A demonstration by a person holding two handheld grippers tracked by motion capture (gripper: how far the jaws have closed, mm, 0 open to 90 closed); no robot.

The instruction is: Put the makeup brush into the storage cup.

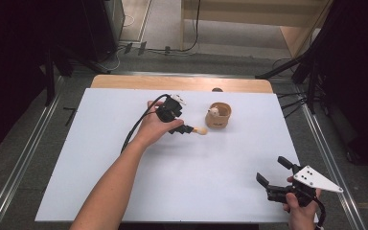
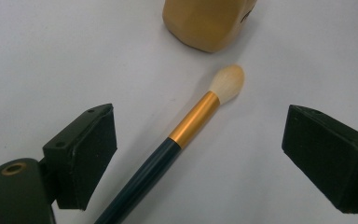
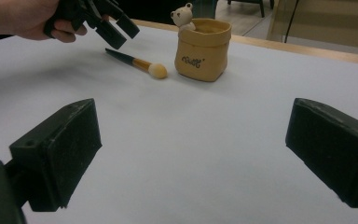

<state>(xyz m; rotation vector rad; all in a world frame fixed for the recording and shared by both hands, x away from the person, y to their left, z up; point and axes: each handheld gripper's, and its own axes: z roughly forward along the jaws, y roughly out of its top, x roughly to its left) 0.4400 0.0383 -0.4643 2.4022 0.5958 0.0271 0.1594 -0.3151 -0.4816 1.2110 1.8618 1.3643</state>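
White sheeting covers the tabletop (image 1: 124,182), with a strip of pale wood left bare along its far edge. Toward the far side, right of centre, a tan pot shaped like a small sack (image 1: 219,115) is set upright; dark lettering is printed on its front, and a little cream bear figure (image 3: 182,15) is perched at its rim (seen most clearly in the right gripper view). The left tongs (image 1: 184,129) are held by the person's left hand (image 1: 152,128) just left of the pot, with the jaws spread wide on either side of a make-up brush (image 2: 186,133), which is lying flat on the tabletop and is not touched by either jaw. The brush is made up of a dark handle, a gold ferrule and a pale rounded tuft; the tuft is pointed toward the pot and is stopped just short of its base, as shown in the left gripper view. The right tongs (image 1: 274,171) are held by the right hand (image 1: 301,213) near the front right corner of the tabletop, well apart from the brush and pot, with the jaws likewise parted and nothing between them. A grey three-cornered plate is carried on top of them, and a black cable is trailed back from the left tongs along the forearm.
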